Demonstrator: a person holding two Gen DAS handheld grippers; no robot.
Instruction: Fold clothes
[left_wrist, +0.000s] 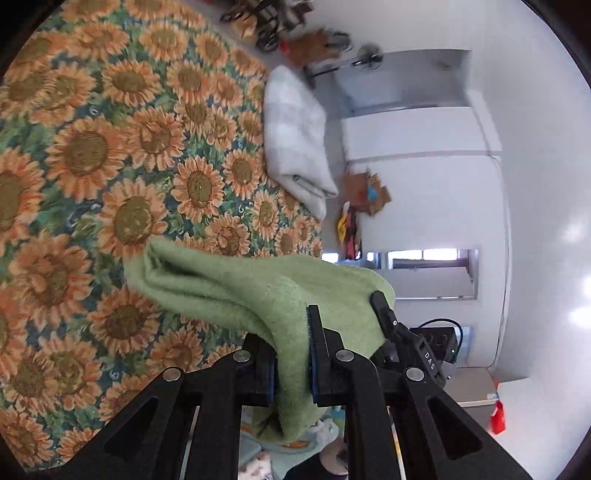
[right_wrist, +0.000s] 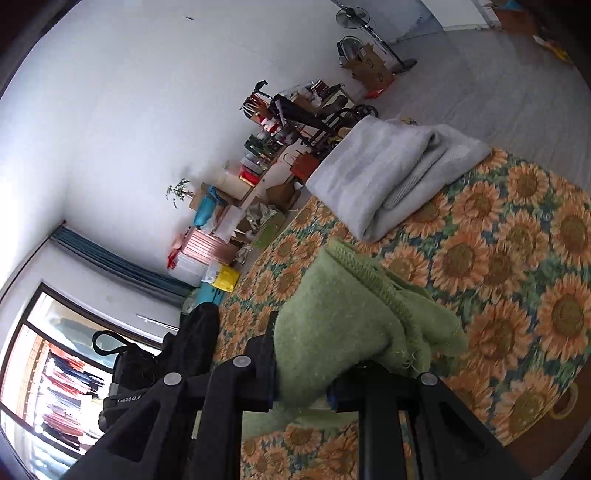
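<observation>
Green knitted garment (left_wrist: 236, 291) held up off the bed, pinched in both tools at once. Left tool (left_wrist: 291, 369) closed tight on a bunched ridge of the cloth, fabric squeezed between the two pads and trailing down below them. Right tool (right_wrist: 301, 380) likewise clamped on thick green cloth (right_wrist: 351, 325), layers doubled over the top of its jaws. Right tool's black finger (left_wrist: 384, 317) visible in the left view, gripping the same garment close alongside. Probably held so, by two near points, to keep the layers together and carry or lay a fold; whether mid-fold or lifting a finished bundle, impossible to settle from here. Far end of the garment hanging free above the cover, folded on itself, stitched edge showing in the right view.

Below, a bed under a sunflower-print cover (left_wrist: 110, 147), orange blooms on green. A pale grey folded blanket (right_wrist: 388, 177) lying near the bed's edge, well apart from the green piece. Beyond: white walls, a standing fan (right_wrist: 354, 16), cardboard boxes, cluttered shelving (right_wrist: 288, 122), a teal curtain (right_wrist: 110, 262) beside a window.
</observation>
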